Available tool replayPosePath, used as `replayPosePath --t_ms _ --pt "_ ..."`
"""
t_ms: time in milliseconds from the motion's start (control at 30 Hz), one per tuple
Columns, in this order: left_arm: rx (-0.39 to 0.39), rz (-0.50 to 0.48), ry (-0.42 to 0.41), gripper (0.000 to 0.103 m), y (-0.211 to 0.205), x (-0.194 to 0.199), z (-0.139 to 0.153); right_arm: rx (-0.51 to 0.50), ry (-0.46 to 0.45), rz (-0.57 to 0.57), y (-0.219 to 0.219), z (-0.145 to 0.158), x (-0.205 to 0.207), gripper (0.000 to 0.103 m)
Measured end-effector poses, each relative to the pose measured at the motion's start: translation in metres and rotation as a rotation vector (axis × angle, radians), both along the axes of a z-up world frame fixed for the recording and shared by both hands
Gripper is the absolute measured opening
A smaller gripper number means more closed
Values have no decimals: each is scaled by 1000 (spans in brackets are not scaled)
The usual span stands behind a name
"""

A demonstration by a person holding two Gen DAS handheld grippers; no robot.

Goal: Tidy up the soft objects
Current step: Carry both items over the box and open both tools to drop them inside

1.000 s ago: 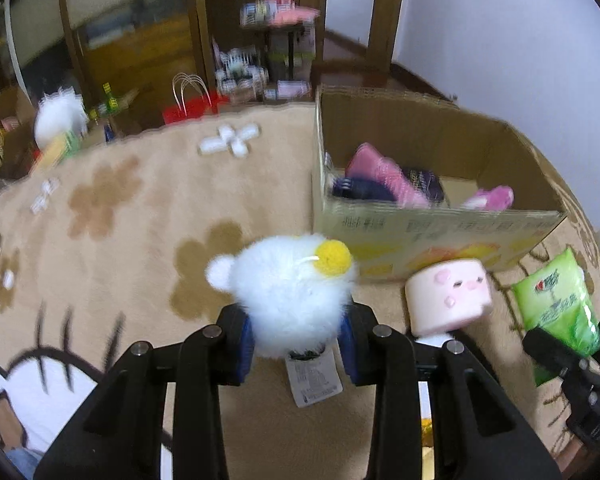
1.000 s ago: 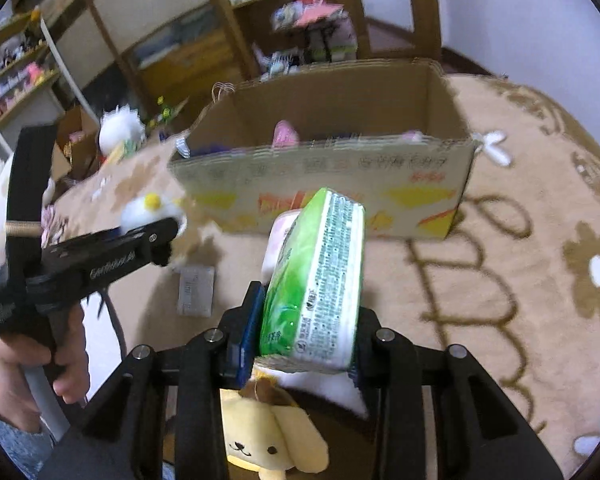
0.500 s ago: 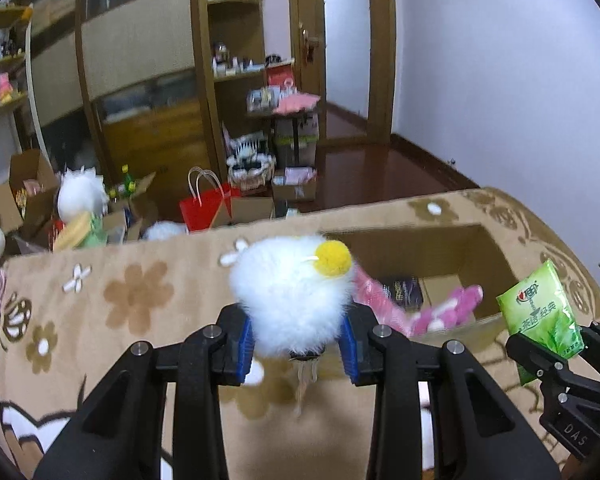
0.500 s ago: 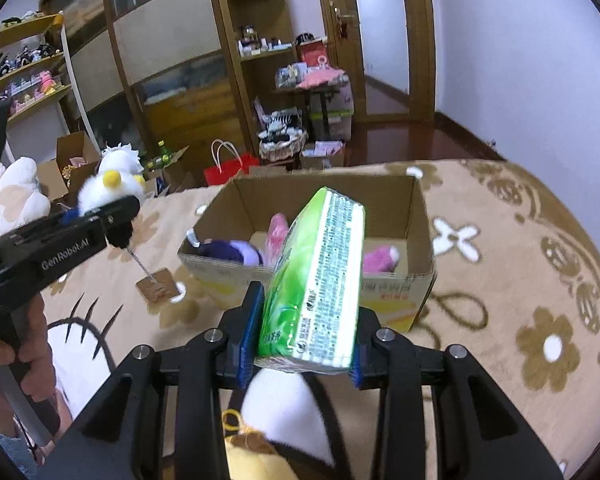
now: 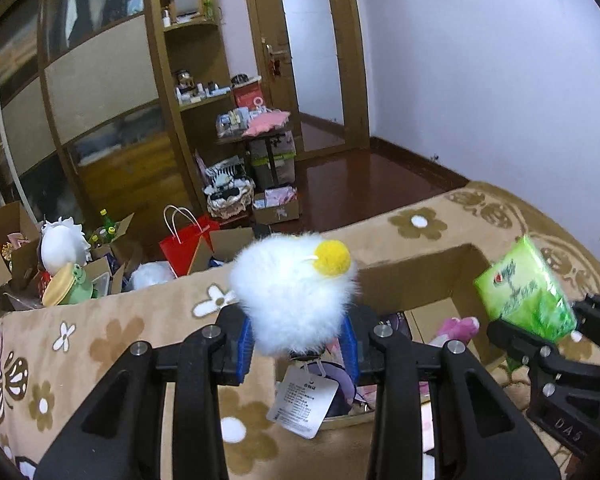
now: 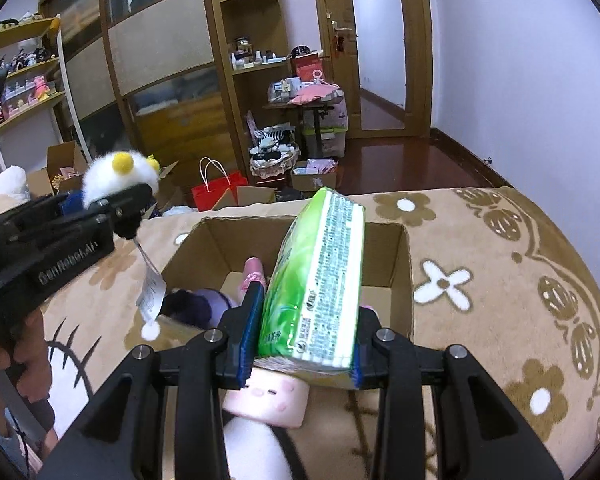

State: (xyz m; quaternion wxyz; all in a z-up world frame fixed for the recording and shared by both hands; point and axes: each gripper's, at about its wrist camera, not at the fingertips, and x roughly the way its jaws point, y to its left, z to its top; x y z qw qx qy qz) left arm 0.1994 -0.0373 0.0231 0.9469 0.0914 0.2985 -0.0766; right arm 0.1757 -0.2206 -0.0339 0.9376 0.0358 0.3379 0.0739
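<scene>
My left gripper (image 5: 296,344) is shut on a white fluffy plush toy with a yellow pompom (image 5: 292,292), its paper tag (image 5: 303,402) hanging below, held above the left edge of an open cardboard box (image 5: 424,276). My right gripper (image 6: 298,340) is shut on a green tissue pack (image 6: 316,288), held above the near side of the same box (image 6: 396,264). The box holds pink (image 6: 254,276) and purple (image 6: 204,304) soft items. The tissue pack also shows in the left wrist view (image 5: 524,292), the plush in the right wrist view (image 6: 118,176).
A pink block plush with a face (image 6: 268,398) lies on the beige flowered blanket (image 6: 500,280) in front of the box. Beyond the blanket's far edge stand a red bag (image 5: 184,240), boxes of clutter and wooden shelving (image 5: 112,80).
Both grippers rose from the blanket with their loads and moved over the box. The view now looks down into the box from above.
</scene>
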Motion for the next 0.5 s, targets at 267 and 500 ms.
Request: replayPosePath --t_ms 267,500 --pt "33 -23 101 35 -18 20 -45 15 37 -7 -9 -20 23 38" --pt "41 -33 164 48 -26 30 -65 21 82 -6 -13 -42 33 40"
